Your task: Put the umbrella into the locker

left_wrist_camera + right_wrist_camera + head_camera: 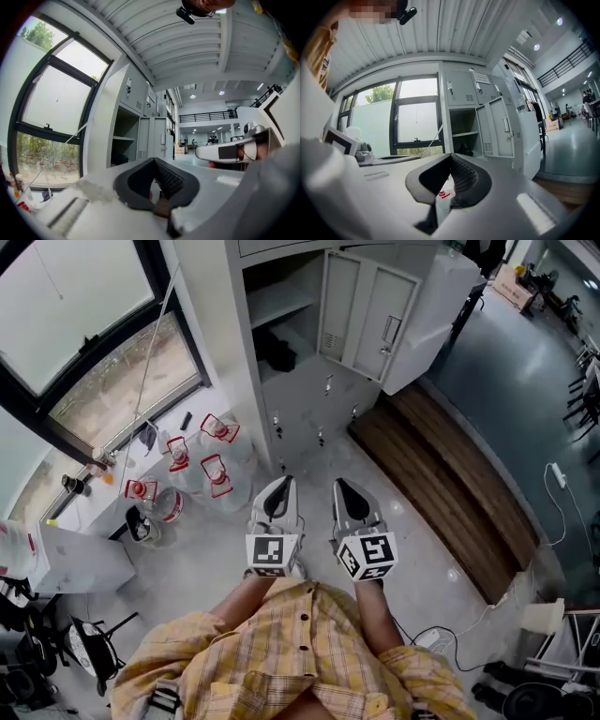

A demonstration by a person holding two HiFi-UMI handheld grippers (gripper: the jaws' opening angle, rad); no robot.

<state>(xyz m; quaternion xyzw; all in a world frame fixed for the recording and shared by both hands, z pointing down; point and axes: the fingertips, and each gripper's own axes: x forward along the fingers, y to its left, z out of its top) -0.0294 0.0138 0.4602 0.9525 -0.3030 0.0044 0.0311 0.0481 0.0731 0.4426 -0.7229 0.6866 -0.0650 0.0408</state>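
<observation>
Both grippers are held out level in front of the person, side by side, above the grey floor. My left gripper [284, 481] [152, 160] has its jaws together with nothing between them. My right gripper [339, 484] [450, 158] is shut too, and empty. Ahead stands the grey locker [300, 381] with one compartment [281, 324] [124, 145] [464, 136] open and its door [370, 315] [501, 129] swung right. A dark thing [277, 352] lies on that compartment's floor; I cannot tell whether it is the umbrella. No umbrella shows anywhere else.
Several large water bottles [216, 470] with red caps stand on the floor left of the locker, under a window [94, 343]. A long wooden bench [441, 484] runs along the right. A white box [66, 563] sits at the left and a cable [562, 512] trails at the right.
</observation>
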